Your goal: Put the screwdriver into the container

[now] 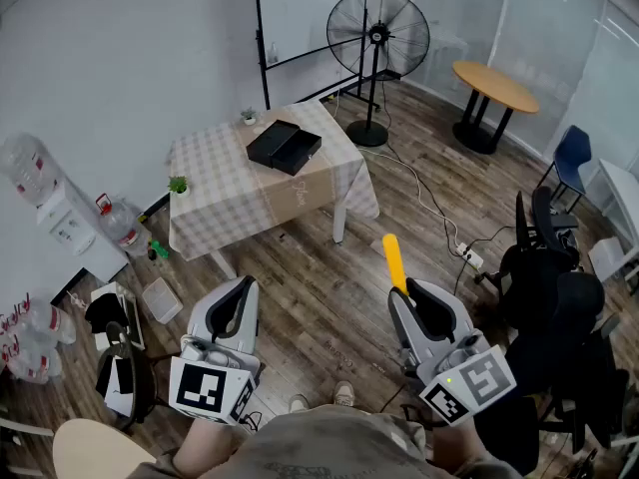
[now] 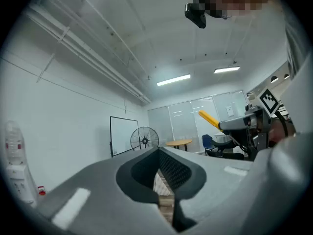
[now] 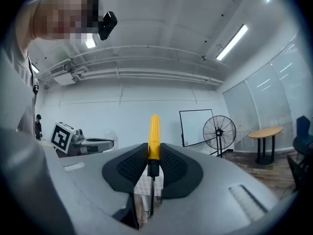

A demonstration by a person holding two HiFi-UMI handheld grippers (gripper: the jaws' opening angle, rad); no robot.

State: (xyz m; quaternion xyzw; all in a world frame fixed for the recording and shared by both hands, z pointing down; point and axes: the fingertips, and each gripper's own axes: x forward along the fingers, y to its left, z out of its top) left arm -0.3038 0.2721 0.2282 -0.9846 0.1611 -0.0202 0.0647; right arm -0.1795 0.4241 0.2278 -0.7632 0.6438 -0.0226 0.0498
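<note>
I am holding both grippers low in front of me, above the wooden floor [image 1: 329, 267]. My right gripper [image 1: 417, 305] is grasping the screwdriver [image 1: 394, 260]. The jaws are clamping it where the yellow handle meets the dark shaft, so the handle is sticking out past the jaw tips and the shaft is running back between the pads. My left gripper [image 1: 235, 302] is carrying nothing: its jaws are pressed together at the tips, and only checked cloth is showing through the narrow slit behind them. Farther ahead, well apart from both grippers, the black container [image 1: 285, 146] is lying open on the tabletop [image 1: 225, 193], which is covered by the checked cloth. A standing fan [image 1: 378, 34] and a round wooden table [image 1: 494, 86] are standing beyond it, and they are playing no part in this. As I am judging it, the pickup is done and the tool is secure. What is left is the greater part: carrying the screwdriver across to the tabletop, bringing it over the open container, lowering it in and letting go.
</note>
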